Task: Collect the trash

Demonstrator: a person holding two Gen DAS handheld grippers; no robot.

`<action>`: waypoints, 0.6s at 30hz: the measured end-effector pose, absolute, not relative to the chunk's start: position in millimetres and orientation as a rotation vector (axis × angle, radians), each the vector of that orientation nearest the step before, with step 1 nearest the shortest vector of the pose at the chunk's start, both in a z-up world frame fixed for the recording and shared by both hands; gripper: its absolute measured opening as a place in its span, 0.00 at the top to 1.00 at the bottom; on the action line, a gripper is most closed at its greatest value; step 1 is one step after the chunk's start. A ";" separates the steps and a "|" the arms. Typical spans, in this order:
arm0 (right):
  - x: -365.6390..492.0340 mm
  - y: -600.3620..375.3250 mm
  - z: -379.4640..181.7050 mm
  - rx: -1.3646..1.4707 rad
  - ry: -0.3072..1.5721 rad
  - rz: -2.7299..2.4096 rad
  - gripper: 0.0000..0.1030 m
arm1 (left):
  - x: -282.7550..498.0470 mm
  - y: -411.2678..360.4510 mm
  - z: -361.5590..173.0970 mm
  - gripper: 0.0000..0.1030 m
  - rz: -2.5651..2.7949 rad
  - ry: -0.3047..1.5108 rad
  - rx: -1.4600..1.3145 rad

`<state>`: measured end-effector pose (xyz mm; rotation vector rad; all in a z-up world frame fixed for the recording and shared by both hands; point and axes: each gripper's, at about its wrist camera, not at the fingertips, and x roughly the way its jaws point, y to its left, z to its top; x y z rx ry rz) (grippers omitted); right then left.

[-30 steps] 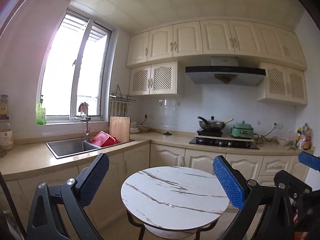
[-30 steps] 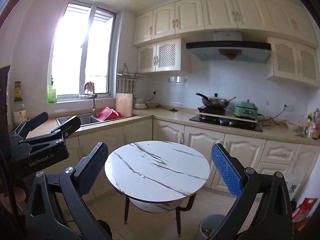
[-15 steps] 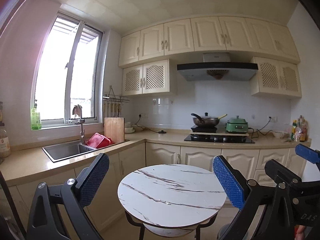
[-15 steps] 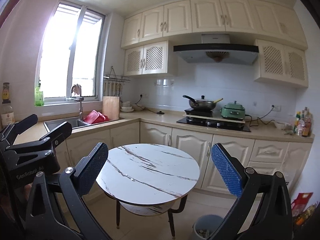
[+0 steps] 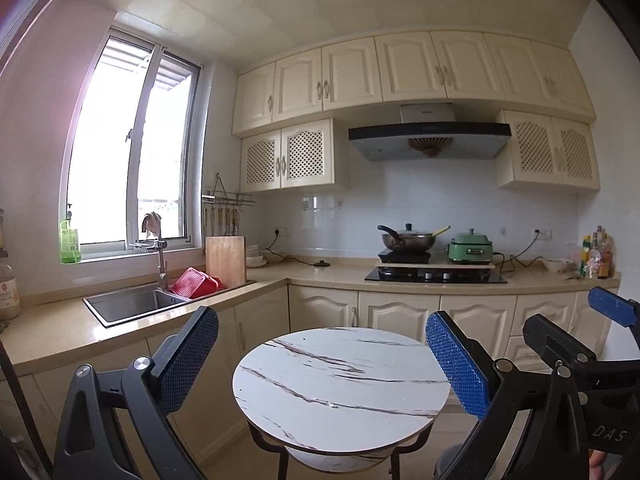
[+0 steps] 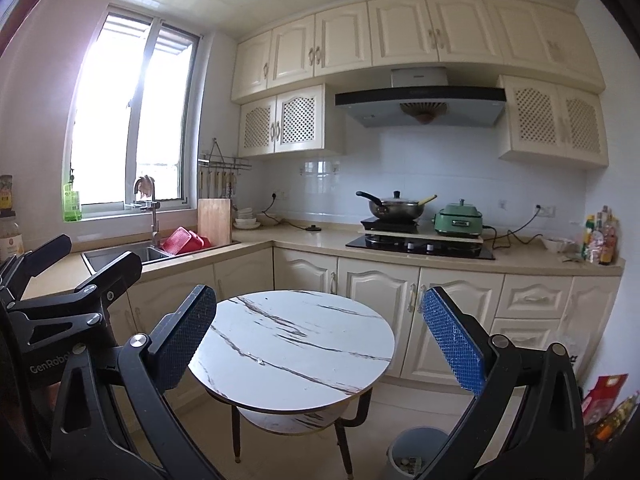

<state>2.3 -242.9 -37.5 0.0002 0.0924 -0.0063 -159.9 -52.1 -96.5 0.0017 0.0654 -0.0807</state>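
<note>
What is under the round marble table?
Under the round table is a lower shelf between dark legs. A grey bin stands on the floor beside it, partly hidden by the right hand-held gripper.

The left gripper (image 5: 322, 360) and the right gripper (image 6: 320, 334) are held level, side by side, and aimed forward. The jaws of both are spread wide, and nothing is gripped between the blue pads (image 6: 454, 348).

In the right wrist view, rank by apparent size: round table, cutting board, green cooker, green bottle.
1. Round table, though it sits nearest the camera.
2. Cutting board.
3. Green cooker, close to the board; unsure.
4. Green bottle.
</note>
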 end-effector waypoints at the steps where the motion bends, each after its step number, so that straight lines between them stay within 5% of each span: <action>1: 1.8 -243.3 -37.7 0.001 0.092 -0.008 0.00 | -157.5 -49.9 -96.3 0.00 -0.083 0.066 0.001; 18: -5.8 -245.4 -37.3 -0.002 0.073 -0.037 0.00 | -129.8 -26.8 -101.7 0.00 -0.106 0.068 0.005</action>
